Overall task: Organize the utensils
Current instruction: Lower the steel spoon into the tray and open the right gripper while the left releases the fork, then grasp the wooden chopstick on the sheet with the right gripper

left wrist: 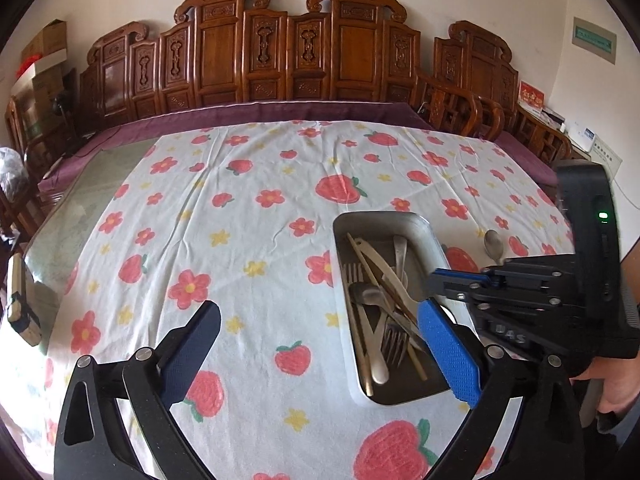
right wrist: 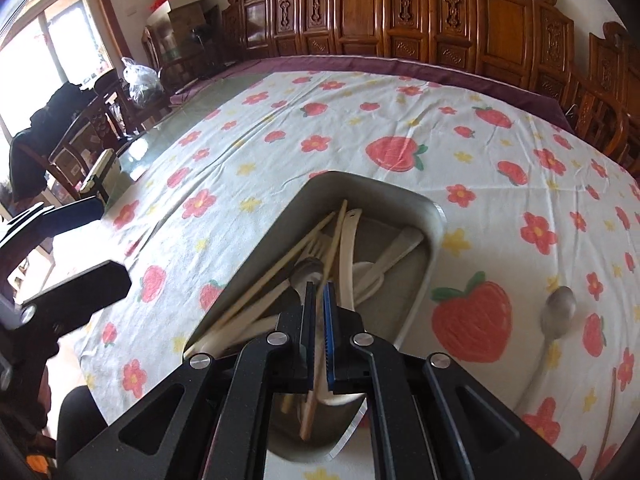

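Left wrist view: looking down over a table under a strawberry-and-flower cloth [left wrist: 256,208].
Left gripper [left wrist: 320,344]: standing wide open at the bottom of the frame, grasping nothing; bare cloth is showing between its fingers.
Left gripper's blue pad [left wrist: 450,354]: lying in front of the metal tray's near right corner; whether it is touching the tray cannot be told.
Metal tray [left wrist: 384,218]: sitting right of centre, holding a jumble of forks, spoons and pale chopsticks.
Fork [left wrist: 394,340]: lying tines toward the camera in the tray's near half.
Loose spoon [left wrist: 493,245]: resting on the cloth just right of the tray, partly hidden by the other tool.
Right gripper [left wrist: 444,284]: reaching in from the right edge, its tip over the tray's right side.
Hand [left wrist: 616,384]: gripping that tool's handle at the lower right edge.

Right wrist view: hanging right over the tray [right wrist: 372,186], which is filling the centre.
Right gripper [right wrist: 319,292]: clenched, the pads nearly meeting; a pale, blurred utensil handle [right wrist: 316,376] is showing in the slit between them, though whether it is being pinched cannot be told.
Tray contents: chopsticks [right wrist: 280,268] slanting along the left side, white spoons on the right.
Loose spoon [right wrist: 558,312]: lying on the cloth at right, outside the tray.
Left gripper [right wrist: 76,248]: showing at the left edge, jaws spread apart.
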